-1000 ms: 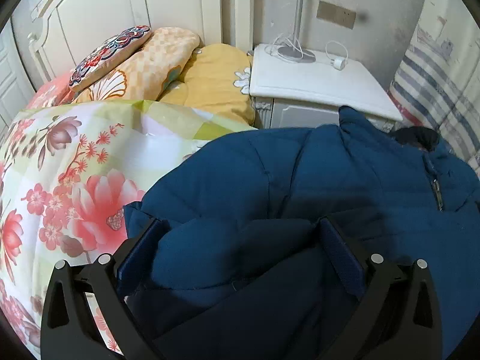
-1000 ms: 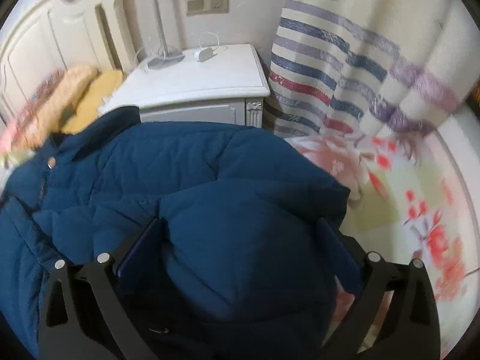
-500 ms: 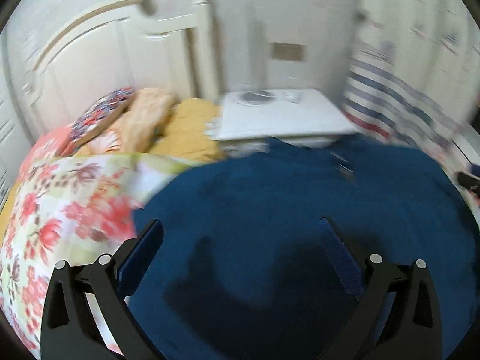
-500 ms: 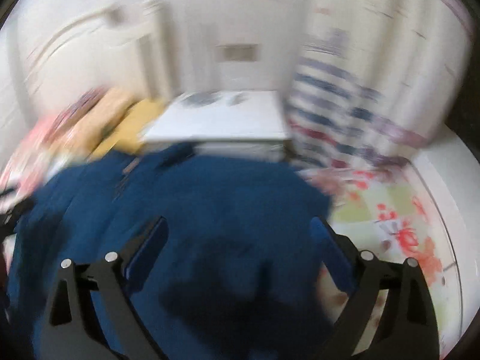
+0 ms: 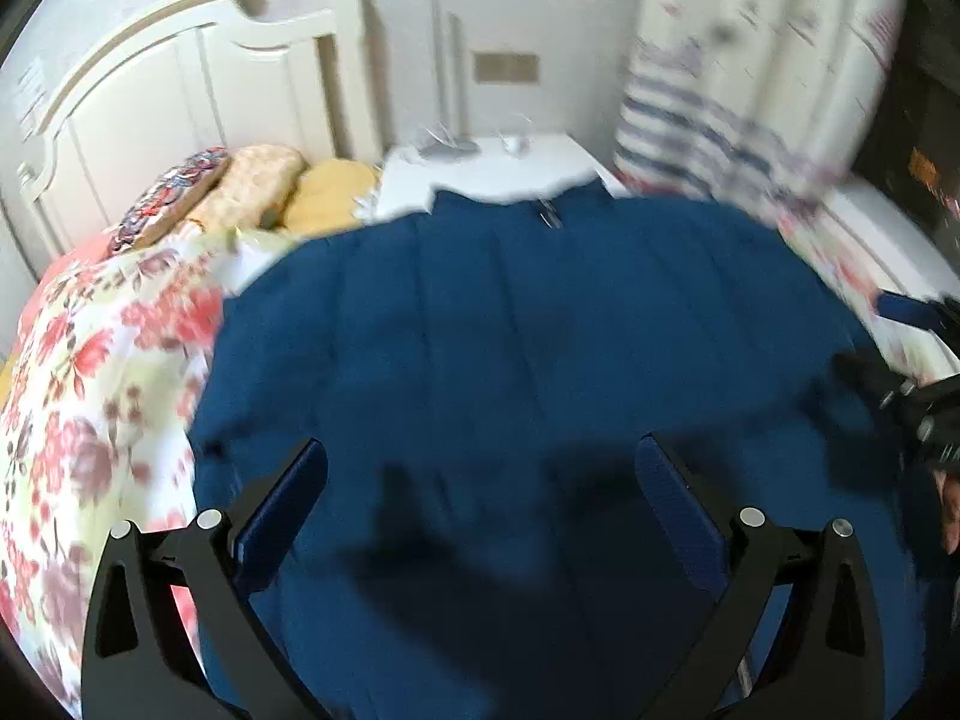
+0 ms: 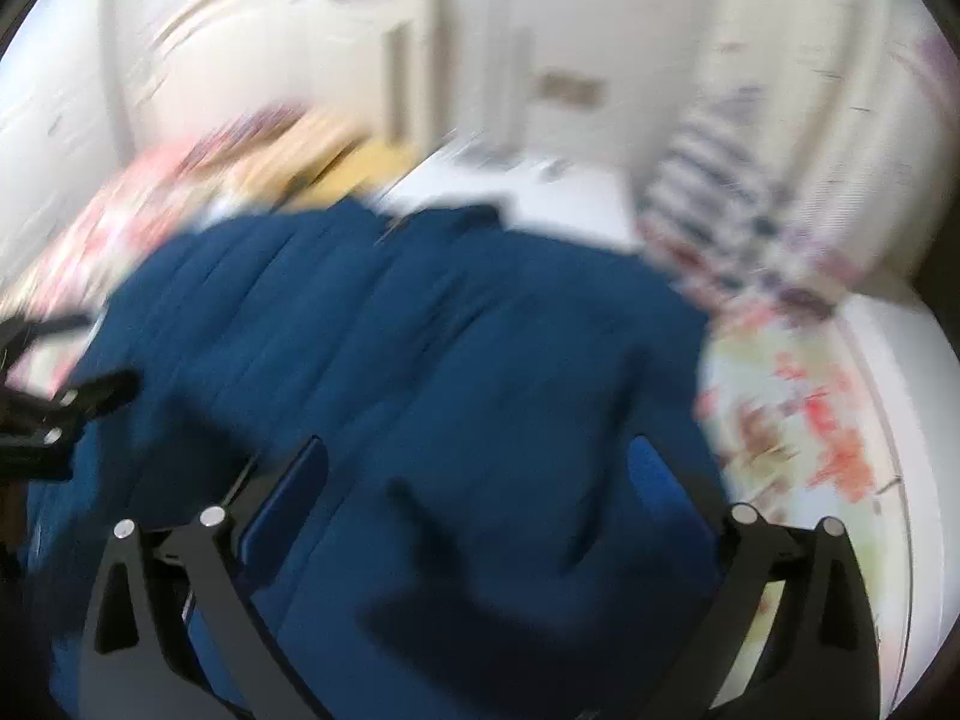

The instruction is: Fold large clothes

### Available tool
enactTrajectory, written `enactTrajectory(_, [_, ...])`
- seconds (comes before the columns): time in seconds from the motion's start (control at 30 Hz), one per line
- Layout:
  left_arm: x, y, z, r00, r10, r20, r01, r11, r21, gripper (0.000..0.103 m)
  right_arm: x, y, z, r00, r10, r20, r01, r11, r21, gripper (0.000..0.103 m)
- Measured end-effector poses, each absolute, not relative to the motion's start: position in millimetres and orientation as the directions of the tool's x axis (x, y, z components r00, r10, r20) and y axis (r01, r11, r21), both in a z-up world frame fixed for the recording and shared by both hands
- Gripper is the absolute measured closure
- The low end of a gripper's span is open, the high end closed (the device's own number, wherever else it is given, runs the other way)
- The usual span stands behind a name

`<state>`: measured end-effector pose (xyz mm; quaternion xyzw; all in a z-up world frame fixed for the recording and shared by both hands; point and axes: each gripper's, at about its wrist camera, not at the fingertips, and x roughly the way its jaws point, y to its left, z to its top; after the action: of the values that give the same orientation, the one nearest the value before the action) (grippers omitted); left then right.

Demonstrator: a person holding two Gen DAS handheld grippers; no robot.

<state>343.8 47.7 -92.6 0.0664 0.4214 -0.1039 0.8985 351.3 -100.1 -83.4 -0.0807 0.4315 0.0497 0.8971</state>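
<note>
Left gripper (image 5: 480, 504) and right gripper (image 6: 477, 498) are both hovering, fingers spread apart and gripping nothing, over blue jacket (image 5: 540, 330) lying on floral bedspread (image 5: 90, 372).

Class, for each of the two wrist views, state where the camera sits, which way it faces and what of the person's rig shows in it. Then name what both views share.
Left wrist: sits on the left gripper, facing the headboard across the blue padded jacket; its own open fingers show, with the right gripper at the right edge.
Right wrist: sits on the right gripper, facing likewise, blurred; its own open fingers show, the left gripper at the left edge.
Shared: jacket, nightstand, striped curtain, floral quilt.
</note>
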Motion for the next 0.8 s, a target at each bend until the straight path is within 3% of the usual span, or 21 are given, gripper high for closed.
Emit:
enactTrajectory(0.13, [340, 32, -142, 0.519, -0.069, -0.852, 0.272, 0.958, 0.088, 0.004, 343, -81, -136, 0.552, -0.046, -0.832, -0.191, 0.965, -0.18, 0.003])
enactTrajectory(0.23, [338, 45, -147, 0.546, -0.144, -0.825, 0.269, 0.963, 0.01, 0.004, 341, -93, -137, 0.514, -0.013, -0.858, -0.16, 0.981, -0.111, 0.003])
enactTrajectory(0.37, [321, 59, -138, 0.553, -0.073, -0.83, 0.237, 0.969, 0.073, 0.004, 326, -113, -125, 0.524, -0.082, -0.848, -0.101, 0.982, -0.158, 0.003])
enactTrajectory(0.47, [305, 90, -142, 0.581, -0.013, -0.814, 0.166, 0.981, 0.102, 0.004, 314, -161, -128, 0.518, -0.11, -0.848, 0.038, 0.994, -0.105, 0.003])
enactTrajectory(0.53, [301, 122, -146, 0.562, -0.09, -0.822, 0.121, 0.992, -0.026, 0.004, 308, -186, -141, 0.531, -0.018, -0.847, 0.054, 0.998, 0.013, 0.002])
enactTrajectory(0.57, [302, 126, -145, 0.564, -0.083, -0.822, 0.103, 0.994, -0.029, 0.004, 306, -189, -143, 0.548, -0.012, -0.837, 0.047, 0.999, 0.017, 0.002])
enactTrajectory(0.73, [287, 111, -137, 0.586, 0.049, -0.809, 0.077, 0.99, 0.116, 0.005, 294, -156, -121, 0.544, -0.147, -0.826, 0.096, 0.989, -0.113, 0.003])
enactTrajectory(0.8, [262, 99, -120, 0.627, -0.005, -0.779, 0.128, 0.987, 0.097, 0.005, 270, -124, -103, 0.619, -0.113, -0.777, 0.022, 0.992, -0.127, 0.003])
